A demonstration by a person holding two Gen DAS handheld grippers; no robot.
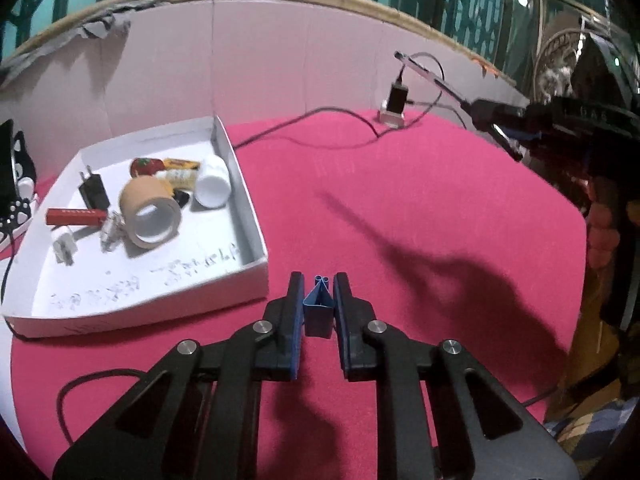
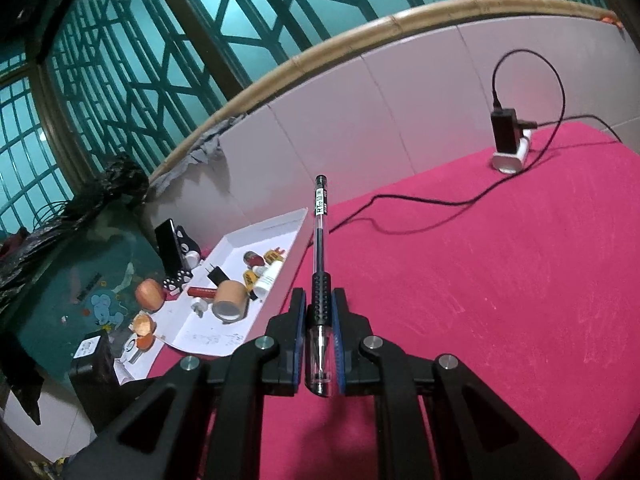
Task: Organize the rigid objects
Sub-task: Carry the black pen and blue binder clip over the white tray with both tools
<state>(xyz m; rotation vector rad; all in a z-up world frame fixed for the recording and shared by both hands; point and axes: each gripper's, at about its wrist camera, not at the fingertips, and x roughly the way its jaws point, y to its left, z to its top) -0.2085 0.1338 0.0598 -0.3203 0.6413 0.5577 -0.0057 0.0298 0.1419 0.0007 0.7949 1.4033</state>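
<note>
My left gripper (image 1: 319, 285) is shut on a small blue binder clip (image 1: 319, 309), held just above the red tablecloth, to the right of the white box's near corner. The white box (image 1: 256, 236) holds a tape roll (image 1: 150, 213), a black plug (image 1: 94, 191), a red stick (image 1: 76, 217), a white bottle (image 1: 213, 186) and other small items. My right gripper (image 2: 319, 298) is shut on a clear black pen (image 2: 321, 240) that points forward and up. The right gripper with the pen shows in the left wrist view (image 1: 496, 114) at the right. The box shows in the right wrist view (image 2: 276, 296) at the left.
A black charger on a white stand (image 1: 394, 106) sits at the table's back, with a black cable (image 1: 304, 128) trailing across the cloth. A white wall panel (image 1: 260, 64) runs behind the table. A phone on a paw-print stand (image 2: 176, 252) stands left of the box.
</note>
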